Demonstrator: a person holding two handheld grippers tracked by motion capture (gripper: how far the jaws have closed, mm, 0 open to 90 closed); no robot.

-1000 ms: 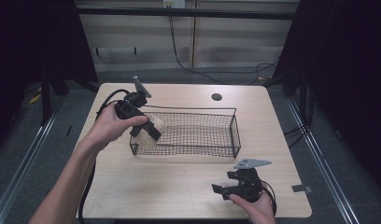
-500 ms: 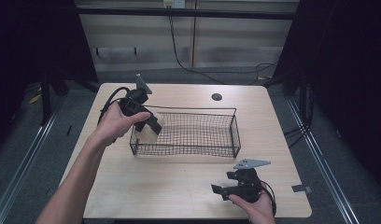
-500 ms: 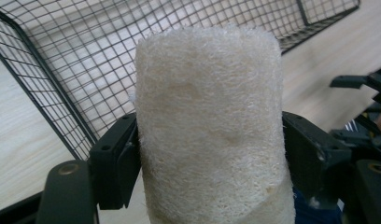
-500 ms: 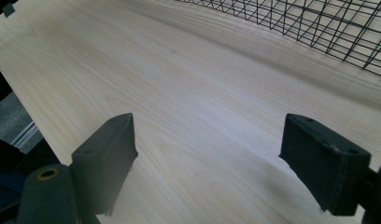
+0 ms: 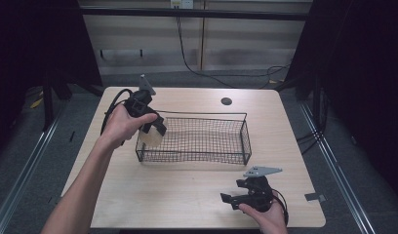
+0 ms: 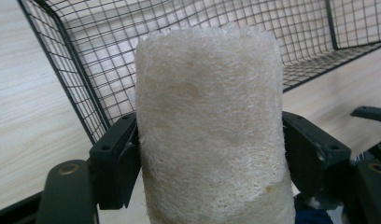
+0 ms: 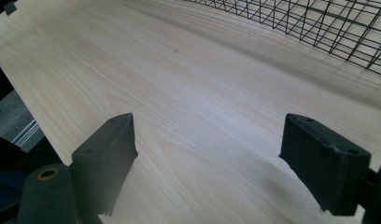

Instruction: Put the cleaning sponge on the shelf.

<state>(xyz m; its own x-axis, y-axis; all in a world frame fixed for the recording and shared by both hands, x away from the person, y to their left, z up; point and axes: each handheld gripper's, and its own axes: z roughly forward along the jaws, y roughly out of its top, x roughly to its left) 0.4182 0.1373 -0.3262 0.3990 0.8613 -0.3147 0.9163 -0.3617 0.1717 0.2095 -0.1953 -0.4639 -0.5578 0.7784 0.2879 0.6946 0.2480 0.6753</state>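
Dark room all round, just the pale wood counter lit up, with a black wire basket sitting in the middle of it. My left claw is clamped on a loofah, a pale, fibrous chunk standing up between the pads, squeezed from both sides, no slack.

So what changed: a second ago I had the loofah hanging over the basket's near-left corner, a bit further out toward me and over the rim. Since then I've pulled the left claw back a touch and tipped it, so the loofah now sits right at the basket's left end wall, about level with the top wire. Grip hasn't budged in that time. Looking along the left claw, the mesh wall and floor are straight ahead, past the loofah.

Right claw hasn't moved at all. It's parked on the counter's near-right edge, jaws spread wide with nothing but bare wood between them, the basket's corner up ahead of it.

My read: I'm lined up for the drop but haven't done it. The loofah still needs to clear the rim and go down inside before I let go, otherwise it probably catches the wire and rolls off onto the counter.
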